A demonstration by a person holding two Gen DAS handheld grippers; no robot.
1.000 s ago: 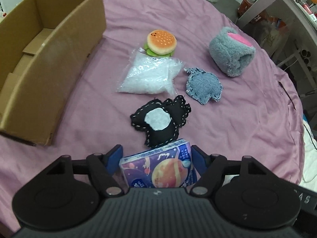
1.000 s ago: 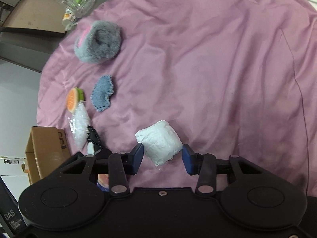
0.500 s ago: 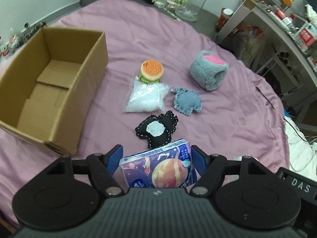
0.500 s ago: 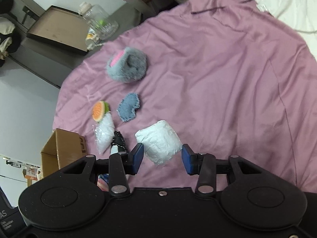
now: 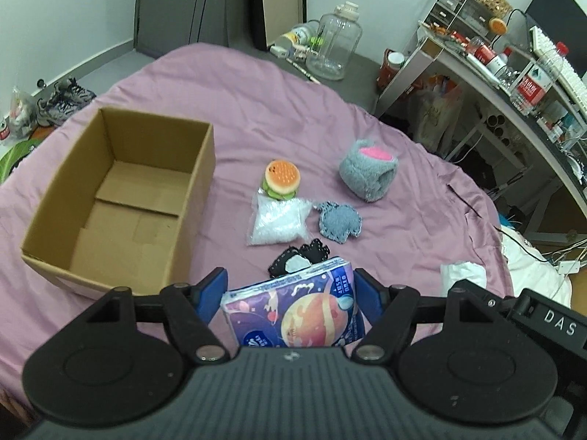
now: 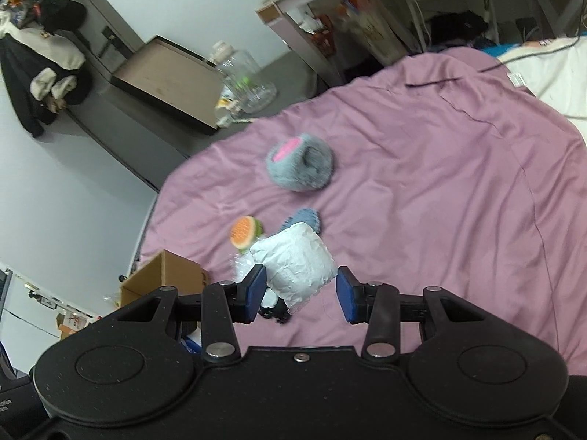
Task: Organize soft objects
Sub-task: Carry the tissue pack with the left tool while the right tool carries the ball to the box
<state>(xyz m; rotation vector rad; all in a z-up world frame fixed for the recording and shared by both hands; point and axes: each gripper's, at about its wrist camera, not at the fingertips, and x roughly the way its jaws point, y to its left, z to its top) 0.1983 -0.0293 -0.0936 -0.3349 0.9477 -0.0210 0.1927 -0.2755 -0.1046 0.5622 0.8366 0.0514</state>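
Observation:
My left gripper [image 5: 290, 286] is shut on a purple tissue pack [image 5: 293, 311] with a planet print, lifted above the purple sheet [image 5: 256, 110]. My right gripper [image 6: 301, 280] is shut on a white crinkled soft bundle [image 6: 297, 267], also in the air. On the sheet lie a burger toy [image 5: 281, 179], a clear bag of white beads [image 5: 279, 223], a blue denim toy [image 5: 339, 222], a black felt toy [image 5: 297, 260] partly hidden by the pack, and a grey fluffy toy [image 5: 367, 172] with a pink patch. An open cardboard box [image 5: 194, 198] stands to their left, with nothing inside.
Past the sheet's far edge a clear plastic jug [image 5: 334, 49] stands on the floor. A cluttered desk [image 5: 513, 73] runs along the right. Shoes [image 5: 62, 99] lie at the left, white bedding [image 5: 528, 267] at the right. A dark garment [image 6: 47, 73] hangs on the wall.
Both grippers have risen with their loads still held and tilted upward. The toys and box look smaller, and much more of the room shows.

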